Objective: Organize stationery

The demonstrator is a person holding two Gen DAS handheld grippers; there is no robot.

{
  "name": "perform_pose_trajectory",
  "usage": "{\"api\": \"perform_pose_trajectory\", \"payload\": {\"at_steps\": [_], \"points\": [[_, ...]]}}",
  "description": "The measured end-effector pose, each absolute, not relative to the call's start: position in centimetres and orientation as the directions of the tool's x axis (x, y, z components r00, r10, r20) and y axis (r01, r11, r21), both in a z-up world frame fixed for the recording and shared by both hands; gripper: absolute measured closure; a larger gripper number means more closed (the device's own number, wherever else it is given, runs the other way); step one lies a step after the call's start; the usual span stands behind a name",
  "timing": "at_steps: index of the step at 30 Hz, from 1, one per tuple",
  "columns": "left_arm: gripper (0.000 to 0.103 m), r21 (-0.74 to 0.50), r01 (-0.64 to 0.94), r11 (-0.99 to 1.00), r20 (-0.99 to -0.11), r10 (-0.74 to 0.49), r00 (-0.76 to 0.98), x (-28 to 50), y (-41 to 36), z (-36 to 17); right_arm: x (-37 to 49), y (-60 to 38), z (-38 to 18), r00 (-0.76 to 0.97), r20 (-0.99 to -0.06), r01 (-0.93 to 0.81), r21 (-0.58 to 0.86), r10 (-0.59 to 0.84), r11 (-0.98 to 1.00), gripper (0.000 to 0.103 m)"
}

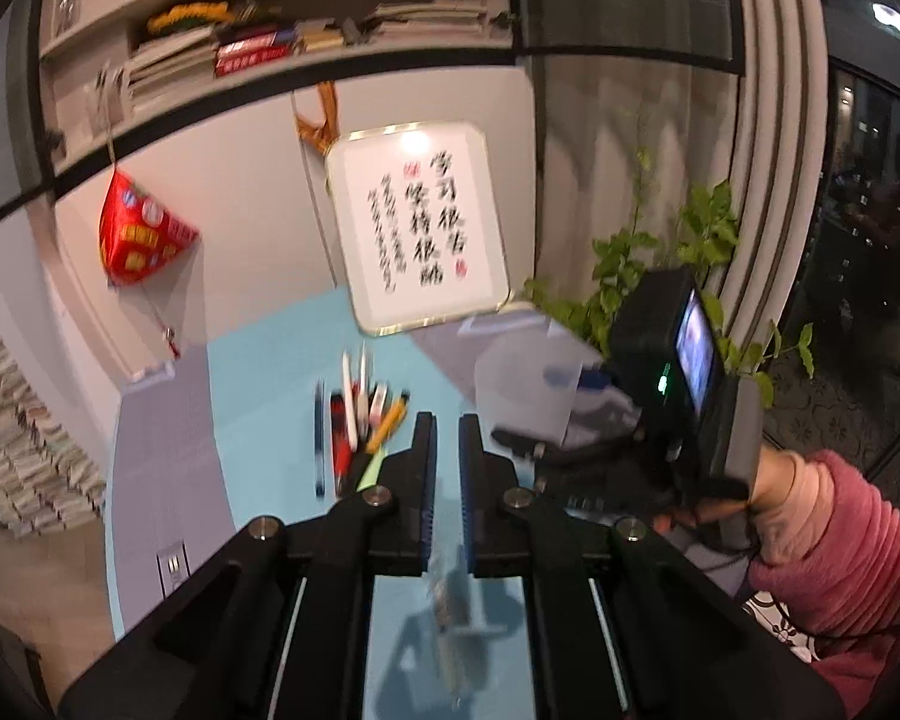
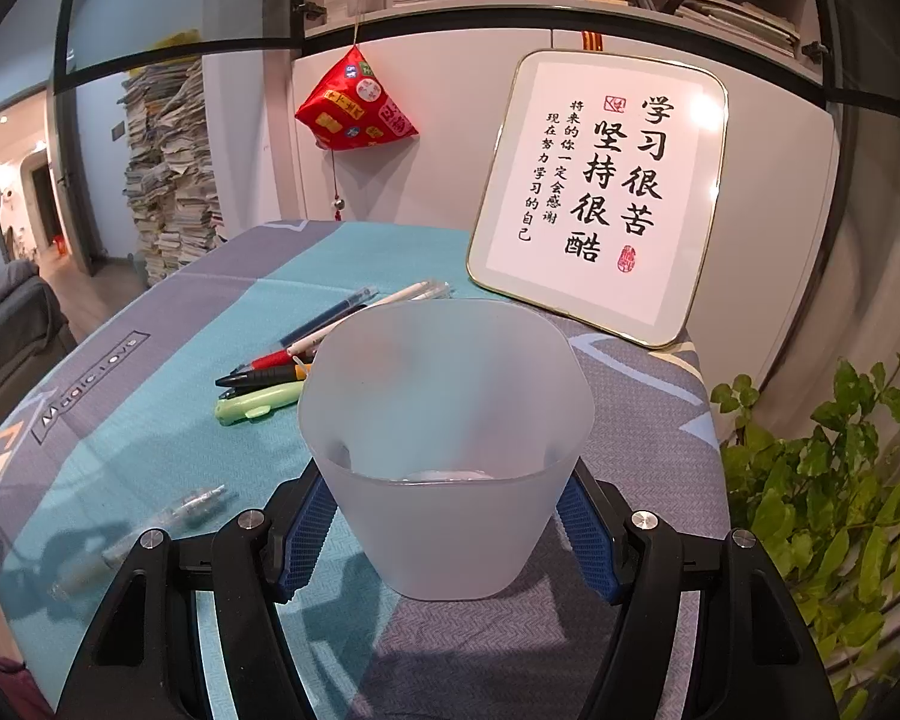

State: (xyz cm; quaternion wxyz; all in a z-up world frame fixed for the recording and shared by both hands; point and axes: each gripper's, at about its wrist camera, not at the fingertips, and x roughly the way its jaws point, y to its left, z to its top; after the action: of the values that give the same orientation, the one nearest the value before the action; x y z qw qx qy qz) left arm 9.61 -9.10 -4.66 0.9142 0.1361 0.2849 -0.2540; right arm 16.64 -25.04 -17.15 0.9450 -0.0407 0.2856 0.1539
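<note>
- While the right gripper (image 2: 447,480) stands w/ its blue pads pressed on both sides of the frosted cup (image 2: 444,420), the cup sits upright on the tablecloth (image 2: 150,420), near the front edge; looks empty from here.
- left gripper (image 1: 447,420): jaws nearly together, only a thin slit btwn them. A blurred clear thing (image 1: 450,588) shows in that slit, prob. a pen. Can't tell if it's pinched or just lying on the cloth below.
- Right cam shows a clear pen (image 2: 162,516) on the cloth, left of the cup and apart from it.
- Rest of the pens (image 2: 282,360) lie loose in a bunch behind-left of the cup, none inside; a pale green one (image 2: 258,407) is nearest.
- Step, my guess: first pen pickup, w/ the cup held ready as the holder. Task barely begun.
- Next calls for: left side over the cup mouth, pen tipped nose-down, then let go. If nothing's gripped, go back for the clear pen. Cup is light, so keep it steady.
</note>
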Motion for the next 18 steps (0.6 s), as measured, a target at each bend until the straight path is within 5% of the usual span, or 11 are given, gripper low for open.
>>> {"api": "perform_pose_trajectory", "payload": {"at_steps": [4,8,14,18], "points": [[0.094,0.058,0.562,0.825,-0.637,-0.403,0.657,10.5,-9.2,-5.2,16.7,-25.1,-17.1,0.790,-0.552,-0.314,0.010,0.267,0.949,0.033],[0.057,0.137,0.558,0.818,-0.734,-0.295,0.612,10.6,-9.7,-9.6,16.7,-25.0,-17.2,0.790,-0.552,-0.314,0.009,0.267,0.949,0.033],[0.059,0.169,0.539,0.825,-0.826,-0.180,0.535,12.8,-9.9,-15.5,16.7,-25.1,-17.2,0.789,-0.552,-0.316,0.011,0.269,0.949,0.033],[0.071,0.136,0.532,0.836,-0.855,-0.172,0.489,14.8,-9.7,-17.8,16.7,-25.1,-17.1,0.789,-0.552,-0.316,0.010,0.268,0.949,0.033]]}}
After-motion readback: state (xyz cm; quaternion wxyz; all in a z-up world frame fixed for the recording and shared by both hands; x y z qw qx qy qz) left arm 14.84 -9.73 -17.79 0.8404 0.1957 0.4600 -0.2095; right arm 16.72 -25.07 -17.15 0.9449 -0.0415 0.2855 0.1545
